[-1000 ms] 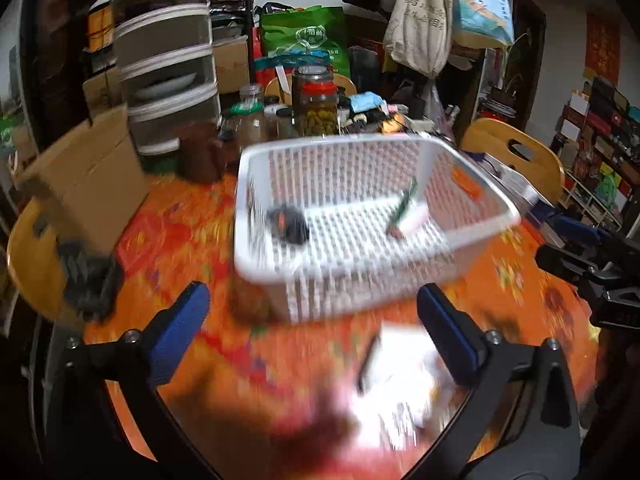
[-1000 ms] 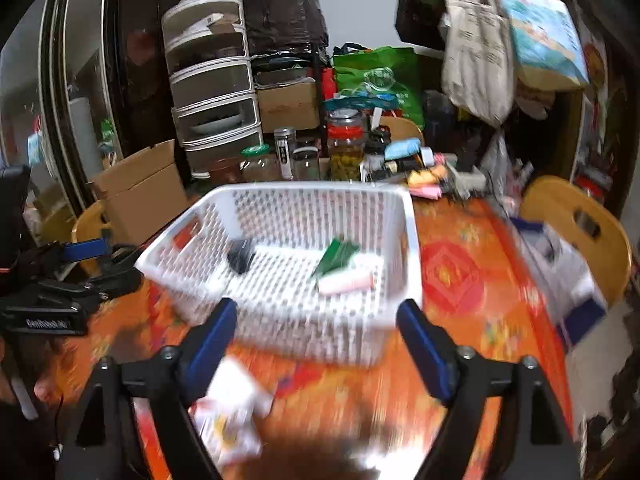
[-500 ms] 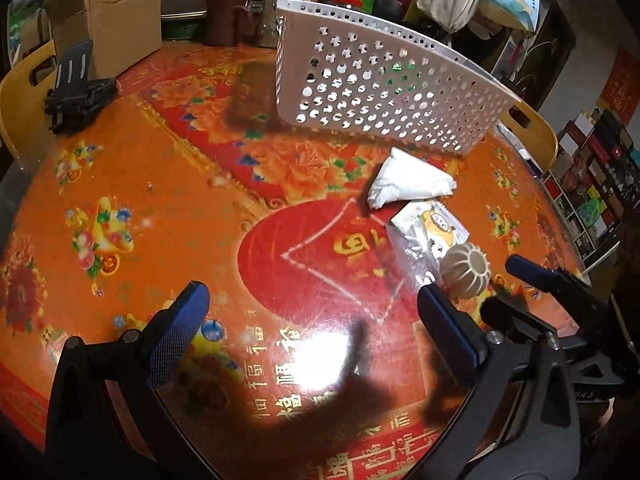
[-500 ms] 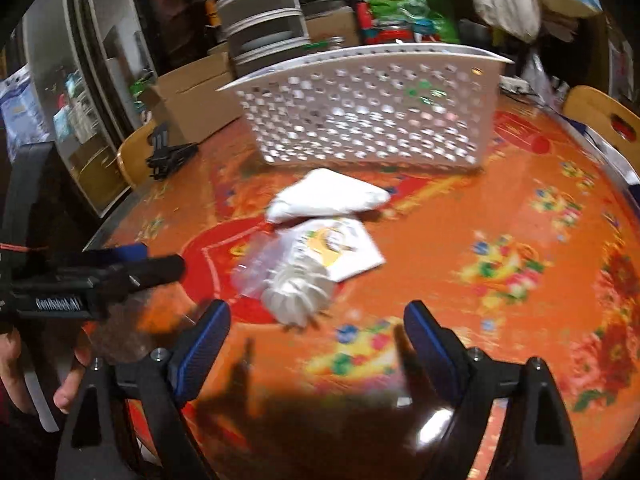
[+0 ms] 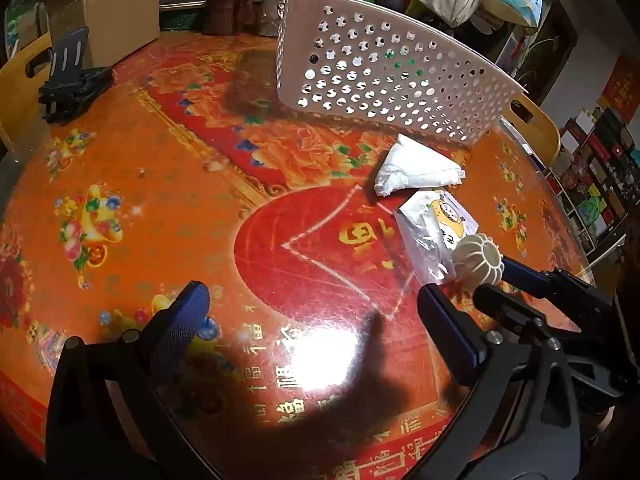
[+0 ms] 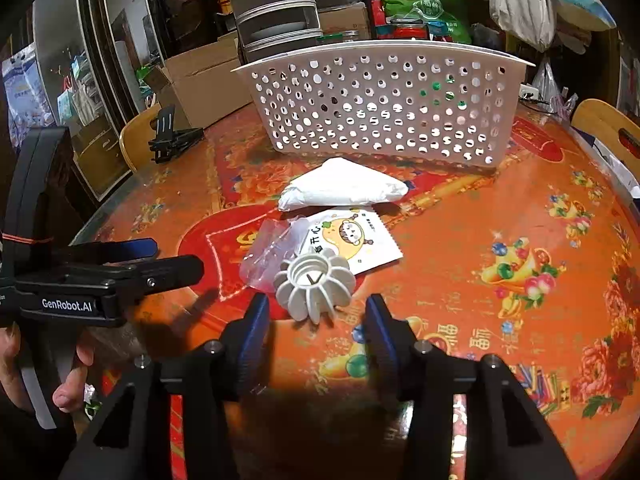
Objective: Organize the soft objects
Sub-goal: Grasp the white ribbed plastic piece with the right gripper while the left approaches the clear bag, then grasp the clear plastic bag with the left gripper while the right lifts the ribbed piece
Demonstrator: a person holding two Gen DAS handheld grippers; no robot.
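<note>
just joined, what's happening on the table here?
A person holds a gripper in each hand. The right gripper has been closing around a white ribbed ornament, pads not yet touching it. The left gripper hangs open over bare table. A white pouch and snack packet lie before the basket.

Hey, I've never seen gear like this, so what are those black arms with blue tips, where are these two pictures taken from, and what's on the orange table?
There is no robot here. A person holds a pair of hand-held tongs in each hand, and each pair carries a camera looking out along its two blue-tipped fingers. One picture comes from the left tongs, the other from the right tongs.

On the orange patterned table lie a folded white cloth, a printed cartoon packet, a crumpled clear bag and a ribbed white ball. Behind them stands a white perforated basket.

Nothing is held yet. The right tongs have just been closing with the ribbed ball between their tips, not visibly pressed. The left tongs are open over bare table.
</note>
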